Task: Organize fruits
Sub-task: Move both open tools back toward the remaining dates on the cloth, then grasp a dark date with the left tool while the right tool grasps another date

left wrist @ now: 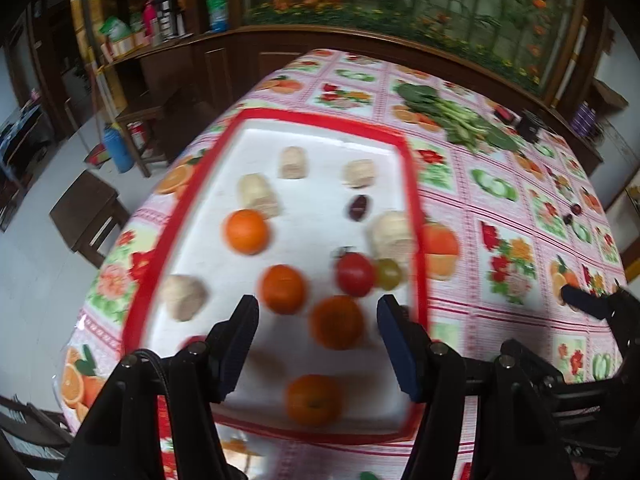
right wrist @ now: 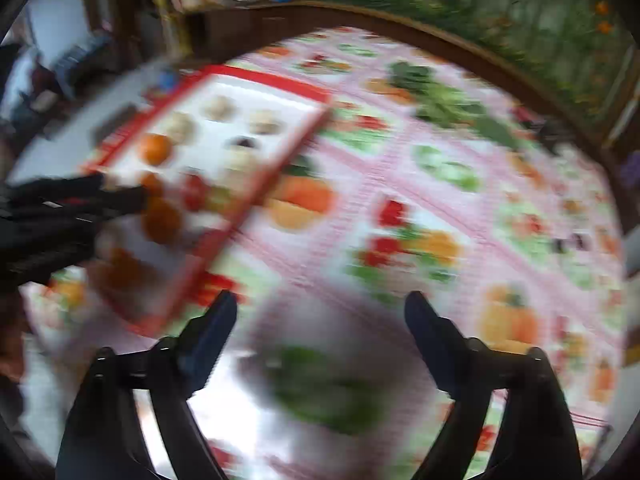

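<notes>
Fruit: I count four oranges point(left wrist: 337, 322), a tomato point(left wrist: 355, 274), a green grape point(left wrist: 388, 273) and a dark fruit point(left wrist: 358, 207) on the red-rimmed tray point(left wrist: 414, 200) — pale lumps point(left wrist: 183, 297) beside them I can't identify.
Left gripper point(left wrist: 316, 312): jaws apart above the tray, holding nothing; the nearest orange shows between them.
Right gripper point(right wrist: 320, 310): wide open over the tablecloth point(right wrist: 400, 184) — a green blur point(right wrist: 332, 392) below it, too smeared to name.

The left gripper point(left wrist: 318, 312) points steeply downward, its jaws partly apart with nothing pressed between the pads. The right gripper point(right wrist: 320, 308) also tilts steeply down, jaws spread wide and empty, just to the right of the left one.
</notes>
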Tool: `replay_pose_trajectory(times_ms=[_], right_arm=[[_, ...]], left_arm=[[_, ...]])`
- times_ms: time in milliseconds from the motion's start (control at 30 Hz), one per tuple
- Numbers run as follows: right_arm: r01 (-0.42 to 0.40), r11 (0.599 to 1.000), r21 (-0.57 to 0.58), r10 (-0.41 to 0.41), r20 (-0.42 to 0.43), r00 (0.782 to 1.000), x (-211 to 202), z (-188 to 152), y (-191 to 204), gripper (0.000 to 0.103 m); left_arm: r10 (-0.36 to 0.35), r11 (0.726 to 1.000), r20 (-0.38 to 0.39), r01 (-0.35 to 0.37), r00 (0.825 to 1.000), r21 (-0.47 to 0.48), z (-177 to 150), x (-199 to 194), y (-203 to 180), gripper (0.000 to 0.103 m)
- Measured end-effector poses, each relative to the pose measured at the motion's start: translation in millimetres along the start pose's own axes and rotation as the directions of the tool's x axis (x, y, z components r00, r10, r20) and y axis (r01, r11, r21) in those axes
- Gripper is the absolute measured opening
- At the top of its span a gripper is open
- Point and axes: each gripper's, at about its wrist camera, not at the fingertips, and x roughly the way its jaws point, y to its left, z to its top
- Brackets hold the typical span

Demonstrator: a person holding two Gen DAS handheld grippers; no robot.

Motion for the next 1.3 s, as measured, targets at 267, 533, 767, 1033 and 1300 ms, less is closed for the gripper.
replay_pose_trajectory(times_ms=[267, 533, 767, 1033, 1300], right_arm=[[0.254, 0.967, 0.029, -0.254, -0.012, 0.967, -11, -25, -85, 0.091], [0.232, 0.944, 0.234, -0.225, -0.058, 0.973, -7, -46, -216, 0.091], [0.15, 0.897, 0.416, -0.172, 0.017, 0.985, 9, -36, -318, 0.088], [0.214, 0.92, 0.328, -0.223, -0.01, 0.975, 28, -26, -362, 0.088], [0.119, 0.925, 0.361, -0.136, 0.02, 0.991, 16, -42, -384, 0.088]], left_arm=[[-0.049, 0.991, -0.018, 0.051, 0.999, 0.122, -2, -1, -73, 0.065], [-0.094, 0.976, -0.074, 0.107, 0.993, 0.19, -10, 5, -143, 0.065], [-0.101, 0.963, -0.088, 0.12, 0.991, 0.242, 1, 12, -202, 0.065], [-0.286, 0.868, -0.113, 0.308, 0.951, 0.389, 38, 42, -313, 0.065], [-0.318, 0.824, -0.182, 0.366, 0.931, 0.432, 57, 95, -372, 0.064]])
